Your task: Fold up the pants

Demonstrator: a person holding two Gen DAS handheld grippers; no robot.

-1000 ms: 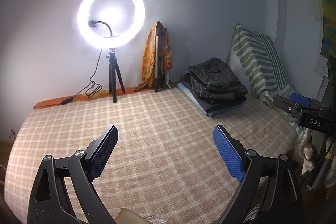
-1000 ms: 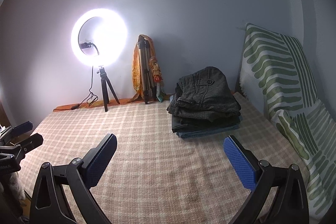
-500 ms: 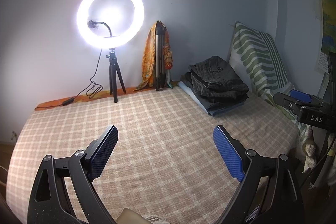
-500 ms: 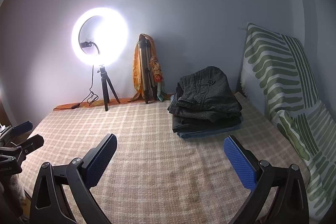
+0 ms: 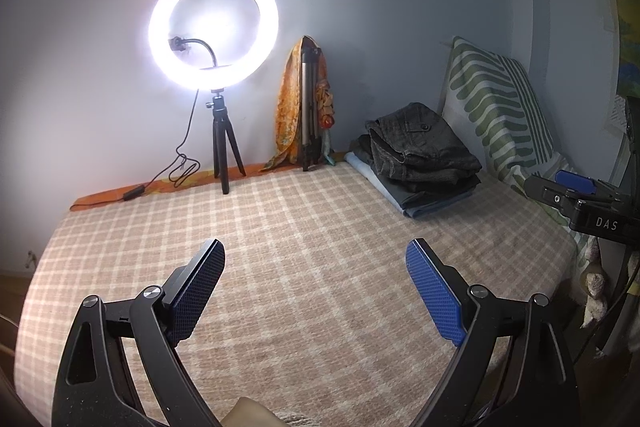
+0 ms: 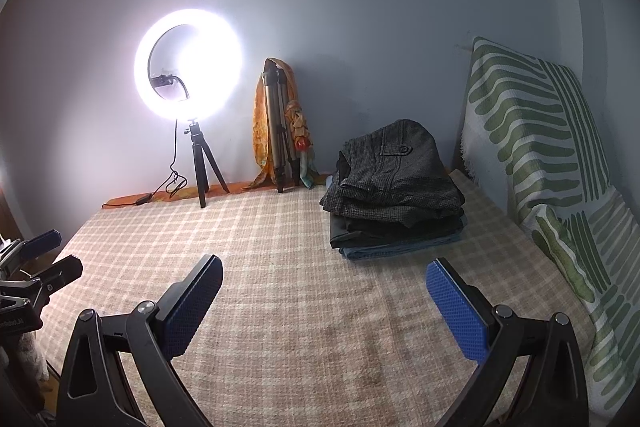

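Observation:
A stack of folded pants (image 5: pixel 420 155) (image 6: pixel 396 187) lies at the far right of the bed, dark grey ones on top, a blue pair at the bottom. My left gripper (image 5: pixel 316 255) hovers open over the checked bedspread (image 5: pixel 300 227), nothing between its blue pads. The right gripper (image 6: pixel 324 271) is open too, empty, with the stack a little beyond its right finger. In the left wrist view the right gripper (image 5: pixel 576 187) shows at the right edge; in the right wrist view the left gripper (image 6: pixel 44 259) shows at the left edge.
A lit ring light (image 5: pixel 214 29) on a small tripod stands at the back by the wall, its cable trailing left. A folded tripod draped with an orange scarf (image 5: pixel 304 107) leans beside it. A green-striped pillow (image 6: pixel 540 155) rests against the right wall.

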